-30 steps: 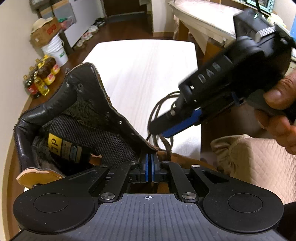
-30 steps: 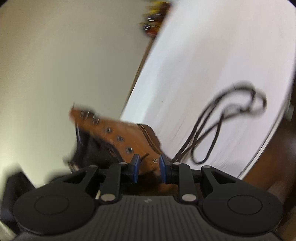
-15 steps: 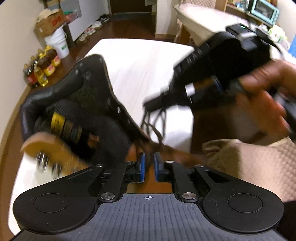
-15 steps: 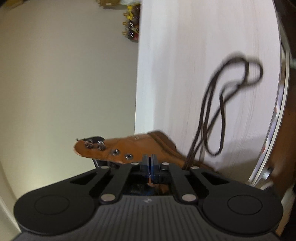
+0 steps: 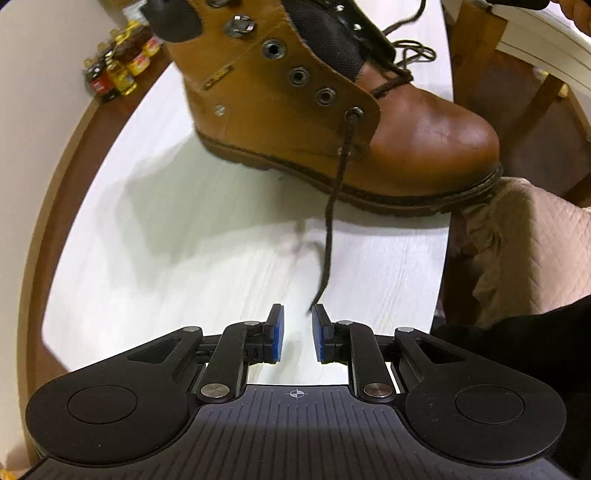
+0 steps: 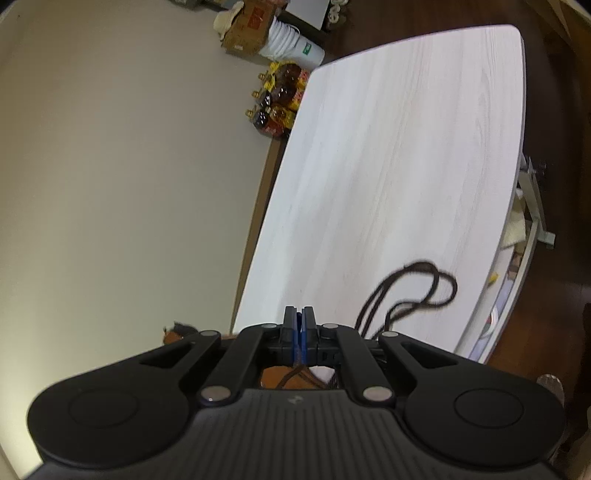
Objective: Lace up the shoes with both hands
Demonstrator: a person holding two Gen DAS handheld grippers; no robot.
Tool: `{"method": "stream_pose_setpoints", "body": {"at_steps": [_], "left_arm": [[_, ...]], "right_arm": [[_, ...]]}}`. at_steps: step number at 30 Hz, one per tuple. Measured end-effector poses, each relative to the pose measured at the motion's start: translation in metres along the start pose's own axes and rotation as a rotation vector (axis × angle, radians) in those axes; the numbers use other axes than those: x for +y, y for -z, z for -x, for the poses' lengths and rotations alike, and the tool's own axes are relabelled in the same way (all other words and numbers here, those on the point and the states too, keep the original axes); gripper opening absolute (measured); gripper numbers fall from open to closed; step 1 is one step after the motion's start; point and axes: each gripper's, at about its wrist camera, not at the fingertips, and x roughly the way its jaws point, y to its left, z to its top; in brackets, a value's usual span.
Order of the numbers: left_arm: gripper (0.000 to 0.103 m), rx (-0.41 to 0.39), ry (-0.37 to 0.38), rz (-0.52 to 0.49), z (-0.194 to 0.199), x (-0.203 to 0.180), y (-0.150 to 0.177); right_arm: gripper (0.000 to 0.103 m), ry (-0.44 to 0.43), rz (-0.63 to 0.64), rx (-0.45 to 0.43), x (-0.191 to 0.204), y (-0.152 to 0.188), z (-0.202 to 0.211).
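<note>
A brown leather boot [image 5: 413,147] stands upright on the white table [image 5: 184,258], toe toward the right edge. A dark lace [image 5: 332,206] hangs from its lowest eyelet, its blurred tip just before my left gripper [image 5: 297,332], which is open and empty, well back from the boot. In the right wrist view my right gripper [image 6: 298,334] is shut; what it pinches is hidden. A bit of the brown boot [image 6: 280,378] and lace shows under it. The rest of the lace [image 6: 413,291] lies looped on the table [image 6: 388,147].
Several bottles [image 5: 122,59] stand on the floor by the wall, also in the right wrist view [image 6: 277,99], near a white bucket [image 6: 295,48] and a cardboard box [image 6: 251,26]. A quilted beige cushion [image 5: 524,251] sits at the table's right edge.
My left gripper has let go of the boot, opened and pulled back. The boot now stands upright. My right gripper has stayed shut and swung to face across the table.
</note>
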Motion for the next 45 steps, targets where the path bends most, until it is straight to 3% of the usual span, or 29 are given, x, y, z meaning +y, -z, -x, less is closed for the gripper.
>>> {"method": "stream_pose_setpoints", "body": {"at_steps": [8, 13, 14, 15, 19, 22, 27, 33, 38, 40, 42, 45], "left_arm": [[0.018, -0.085, 0.065, -0.059, -0.023, -0.002, -0.015], [0.015, -0.087, 0.112, -0.063, -0.032, 0.004, -0.016], [0.013, -0.087, 0.119, -0.063, -0.032, 0.004, -0.016], [0.004, -0.087, 0.132, -0.071, -0.032, 0.004, -0.016], [0.002, -0.058, 0.173, -0.092, -0.028, -0.002, -0.016], [0.002, -0.060, 0.160, -0.062, -0.012, -0.002, -0.009], [0.002, -0.041, 0.007, 0.031, 0.032, 0.012, 0.016], [0.002, 0.032, -0.281, 0.177, 0.100, 0.050, 0.056], [0.002, 0.059, -0.547, 0.354, 0.168, 0.092, 0.081], [0.002, 0.021, -0.585, 0.421, 0.197, 0.100, 0.085], [0.002, -0.008, -0.576, 0.431, 0.211, 0.099, 0.084], [0.002, -0.061, -0.490, 0.416, 0.217, 0.081, 0.077]], "right_arm": [[0.003, 0.032, 0.003, 0.011, 0.004, 0.012, -0.007], [0.003, 0.050, 0.006, 0.012, 0.005, 0.020, -0.012], [0.003, 0.054, 0.006, 0.013, 0.006, 0.021, -0.013], [0.003, 0.056, 0.008, 0.012, 0.007, 0.022, -0.013], [0.003, 0.049, 0.020, 0.002, 0.012, 0.025, -0.005], [0.003, 0.044, 0.028, -0.005, 0.017, 0.026, 0.000], [0.003, 0.024, 0.046, -0.054, 0.021, 0.020, 0.025], [0.003, 0.030, 0.079, -0.153, 0.018, -0.004, 0.077], [0.003, 0.032, 0.127, -0.293, 0.028, -0.030, 0.120], [0.003, 0.017, 0.154, -0.328, 0.035, -0.037, 0.133], [0.003, -0.001, 0.185, -0.359, 0.043, -0.043, 0.146], [0.003, -0.015, 0.195, -0.388, 0.046, -0.034, 0.164]]}}
